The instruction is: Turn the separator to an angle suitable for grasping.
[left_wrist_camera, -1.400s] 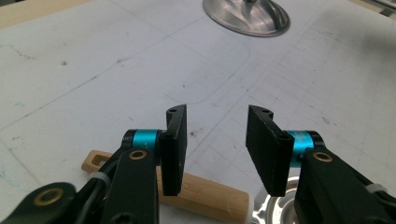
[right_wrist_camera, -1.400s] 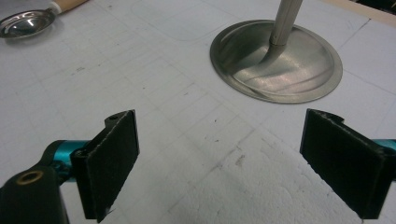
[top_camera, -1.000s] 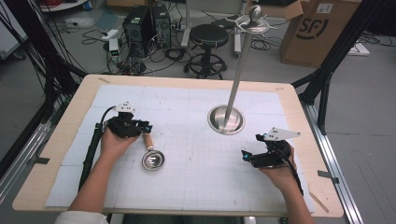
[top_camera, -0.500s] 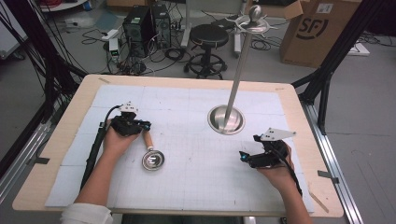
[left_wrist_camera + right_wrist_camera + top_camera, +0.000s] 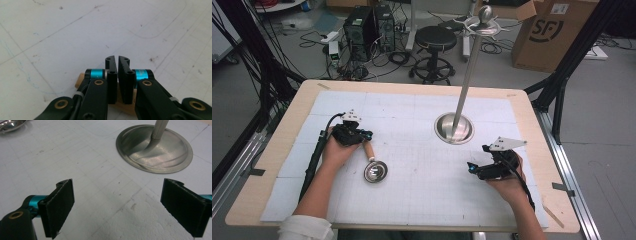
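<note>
A: Ladle (image 5: 373,166) first. Where does it lie?

B: On the white gridded surface (image 5: 412,200), toward the person's left. Its steel bowl rests nearer the person, and the wooden handle runs up and away from it into the left tool (image 5: 362,136). So the long axis goes from the bowl, slanting up-left, to that tool.

A: And the left tool's jaws?

B: In the left gripper view they stand almost pressed together, a thin gap between the pads, with the pale wooden handle (image 5: 125,101) showing just beneath and behind them. I judge them pinched on the handle's end, though the contact itself is hidden.

A: The right tool (image 5: 477,169)?

B: Spread wide and holding nothing; its own view shows bare surface between the two pads. It sits low at the right, pointing leftward, with the stand's round steel base (image 5: 454,127) ahead of it and the pole (image 5: 467,75) rising to hooks on top.

A: Which hand is nearer the ladle?

B: The left, plainly. The right is well apart from it. The left forearm lies along the surface, wrist bent inward over the handle. Any lift toward the stand would likely be the left hand's job.
</note>
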`<state>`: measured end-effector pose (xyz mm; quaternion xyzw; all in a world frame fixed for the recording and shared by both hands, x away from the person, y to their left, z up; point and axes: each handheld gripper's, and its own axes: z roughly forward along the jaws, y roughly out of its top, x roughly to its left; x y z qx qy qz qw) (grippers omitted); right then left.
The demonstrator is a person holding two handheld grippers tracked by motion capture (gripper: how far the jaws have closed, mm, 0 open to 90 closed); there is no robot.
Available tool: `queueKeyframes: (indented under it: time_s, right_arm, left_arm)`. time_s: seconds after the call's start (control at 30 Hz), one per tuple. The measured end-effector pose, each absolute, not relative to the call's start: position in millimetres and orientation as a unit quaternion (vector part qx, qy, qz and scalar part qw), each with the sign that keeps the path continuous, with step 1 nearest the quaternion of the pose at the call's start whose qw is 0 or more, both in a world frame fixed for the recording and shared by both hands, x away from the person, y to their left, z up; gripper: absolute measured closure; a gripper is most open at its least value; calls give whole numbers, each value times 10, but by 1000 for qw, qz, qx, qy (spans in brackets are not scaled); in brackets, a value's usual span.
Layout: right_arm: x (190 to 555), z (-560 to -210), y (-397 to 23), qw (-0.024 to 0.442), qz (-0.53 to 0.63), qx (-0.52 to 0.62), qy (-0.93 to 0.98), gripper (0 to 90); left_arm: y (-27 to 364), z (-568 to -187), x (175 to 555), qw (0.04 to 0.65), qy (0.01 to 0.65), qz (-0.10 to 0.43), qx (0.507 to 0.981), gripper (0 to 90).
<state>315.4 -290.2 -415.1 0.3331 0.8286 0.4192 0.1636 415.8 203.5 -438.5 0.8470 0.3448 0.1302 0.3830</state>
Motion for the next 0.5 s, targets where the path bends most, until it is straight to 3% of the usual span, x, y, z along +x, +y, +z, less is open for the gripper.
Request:
queueKeyframes:
  time_s: [0.5]
  right_arm:
    - [3139, -4150, -2892, 162, 416, 331, 832, 105]
  left_arm:
    - [2018, -4318, 4031, 361, 331, 124, 863, 848]
